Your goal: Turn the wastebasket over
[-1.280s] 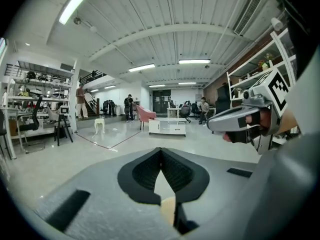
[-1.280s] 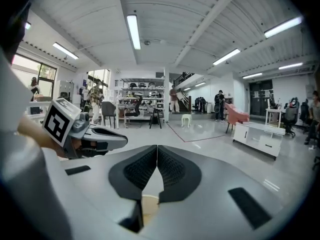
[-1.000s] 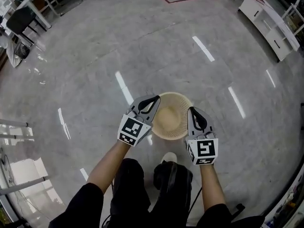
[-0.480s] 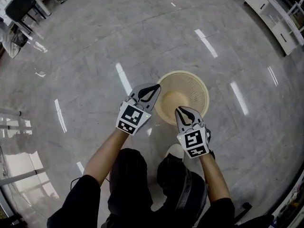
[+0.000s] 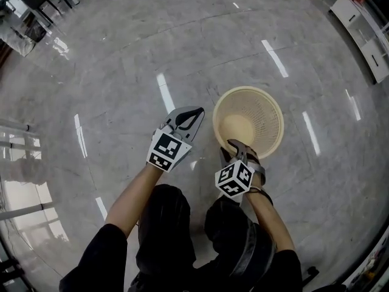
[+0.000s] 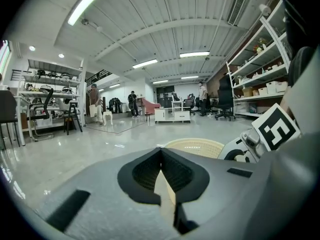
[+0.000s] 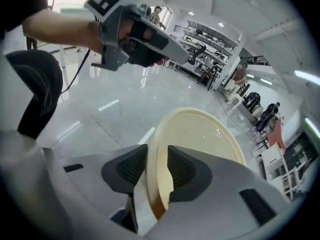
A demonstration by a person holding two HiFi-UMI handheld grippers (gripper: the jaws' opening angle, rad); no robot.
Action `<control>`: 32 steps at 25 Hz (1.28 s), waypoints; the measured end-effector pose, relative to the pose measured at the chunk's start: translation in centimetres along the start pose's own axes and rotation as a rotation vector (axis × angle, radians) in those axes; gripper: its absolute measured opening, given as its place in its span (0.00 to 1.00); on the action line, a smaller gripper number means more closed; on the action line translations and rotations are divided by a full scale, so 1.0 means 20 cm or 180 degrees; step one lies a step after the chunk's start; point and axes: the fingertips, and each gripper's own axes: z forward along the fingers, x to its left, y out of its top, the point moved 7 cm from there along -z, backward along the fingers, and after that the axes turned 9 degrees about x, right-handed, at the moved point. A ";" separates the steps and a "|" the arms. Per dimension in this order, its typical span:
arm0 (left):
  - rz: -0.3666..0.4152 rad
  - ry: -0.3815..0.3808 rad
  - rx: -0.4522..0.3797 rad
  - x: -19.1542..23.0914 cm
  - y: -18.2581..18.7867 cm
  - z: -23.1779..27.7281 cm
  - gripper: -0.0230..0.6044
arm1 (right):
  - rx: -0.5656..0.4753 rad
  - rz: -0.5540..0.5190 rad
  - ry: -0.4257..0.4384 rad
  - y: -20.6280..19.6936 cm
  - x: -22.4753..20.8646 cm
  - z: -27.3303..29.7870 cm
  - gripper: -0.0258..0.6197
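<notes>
Cream round perforated wastebasket [image 5: 248, 125], mouth up, standing on grey floor [image 5: 121, 53].

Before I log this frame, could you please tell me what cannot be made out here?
Head view: underside of the wastebasket, hidden by its own body.
Left gripper view: its lower part, behind the left hand-held gripper.
Left gripper view: distant people, too small to describe.

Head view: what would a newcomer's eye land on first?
The cream plastic mesh wastebasket stands mouth-up on the glossy grey stone floor, centre-right. The right gripper straddles its near rim; its jaws have just been opening and do not press it. The left gripper hangs shut and empty to the basket's left.
</notes>
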 end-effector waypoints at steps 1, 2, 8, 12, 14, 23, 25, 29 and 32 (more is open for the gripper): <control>-0.0005 0.0017 0.0009 0.01 -0.02 -0.02 0.05 | 0.0066 -0.0057 -0.0066 0.00 0.01 0.02 0.24; -0.0006 0.0032 0.0019 0.02 -0.04 -0.03 0.05 | 0.0090 -0.0106 -0.0115 0.01 0.01 0.03 0.22; -0.0050 0.0140 0.0125 0.10 -0.17 -0.10 0.05 | -0.0370 0.0027 -0.0236 0.12 -0.06 0.00 0.13; -0.0089 0.0246 0.0240 0.15 -0.27 -0.12 0.05 | -0.1013 0.0810 0.0027 0.22 -0.22 -0.11 0.13; -0.0136 0.0296 0.0313 0.17 -0.34 -0.12 0.05 | -0.1281 0.1432 0.0321 0.20 -0.30 -0.12 0.13; -0.0474 0.0204 0.0540 0.10 -0.72 -0.07 0.05 | -0.1212 0.2324 0.0427 -0.13 -0.40 0.00 0.16; -0.0688 0.0070 0.0538 0.08 -0.77 -0.03 0.09 | -0.1027 0.2258 0.0261 -0.19 -0.42 0.00 0.18; -0.1032 -0.0171 0.0548 0.04 -0.85 0.06 0.37 | -0.0635 0.1961 -0.0054 -0.26 -0.42 0.00 0.21; -0.1313 -0.0297 0.0438 0.03 -0.90 0.05 0.40 | -0.0575 0.1799 -0.0319 -0.26 -0.39 -0.02 0.22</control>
